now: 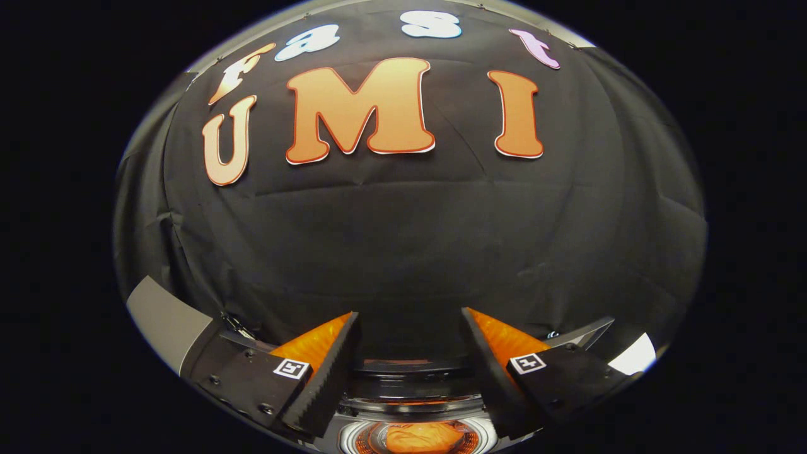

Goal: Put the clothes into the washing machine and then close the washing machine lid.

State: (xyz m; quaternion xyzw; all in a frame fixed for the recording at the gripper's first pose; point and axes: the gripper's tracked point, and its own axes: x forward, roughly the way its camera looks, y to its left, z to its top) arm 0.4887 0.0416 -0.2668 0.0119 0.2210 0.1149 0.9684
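Gripper (410,325) open, empty; clothes (419,437) in washing machine (410,384) below.

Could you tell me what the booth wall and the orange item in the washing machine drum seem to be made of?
The booth wall looks like matte woven cloth, given its creases and seams. The orange item, below the open jaws of the gripper, appears to be soft fabric, judging by rumpled folds; blur leaves this uncertain.

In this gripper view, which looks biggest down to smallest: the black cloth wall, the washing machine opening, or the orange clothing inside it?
1. Black cloth wall, by far the largest.
2. Washing machine opening, between and below the open gripper fingers.
3. Orange clothing, smallest, lying inside the opening.
The fisheye lens and cut-off machine make only apparent size certain.
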